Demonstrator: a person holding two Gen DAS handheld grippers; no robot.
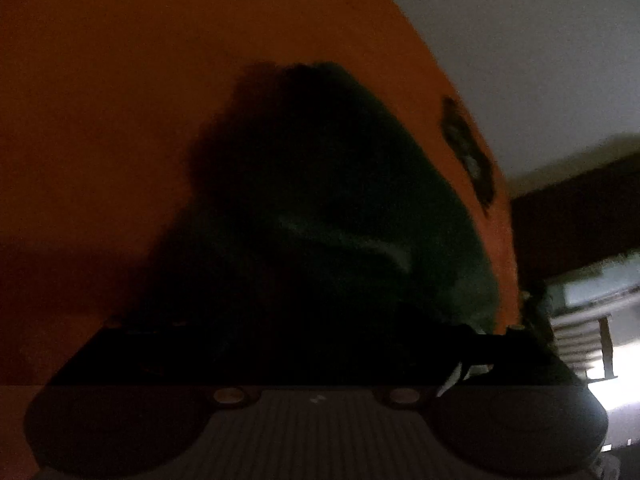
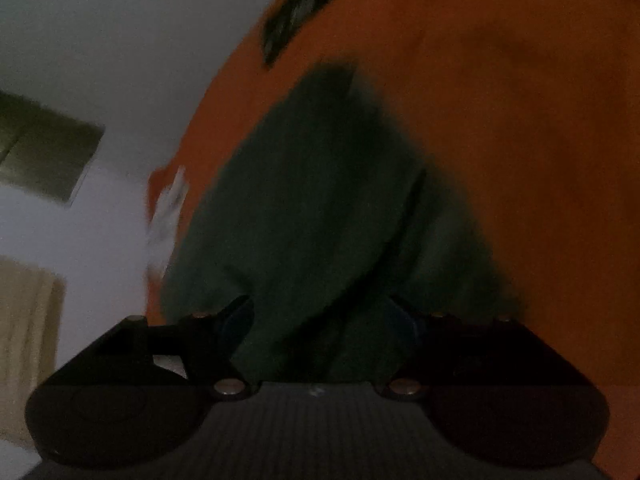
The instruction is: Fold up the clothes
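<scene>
Clearly the right hand-held gripper [image 2: 326, 320] has dark green cloth bunched between its fingers, which stand somewhat apart with the fabric filling the gap; it looks to be grasping the garment [image 2: 320, 208], though blur makes the contact hard to confirm. The left hand-held gripper [image 1: 320, 332] is lost in shadow, so I cannot tell whether it is clenched or released; the same garment [image 1: 340, 200] rises directly in front of it. From both grippers the cloth spreads outward over an orange surface [image 2: 520, 120], which carries a small dark patch [image 1: 466, 148] near its edge. My judgement is that the garment is light, soft and limp, so it will sag and crease wherever unsupported. Holding it at a hem or corner, one gripper at each, should keep the fold line straight.
</scene>
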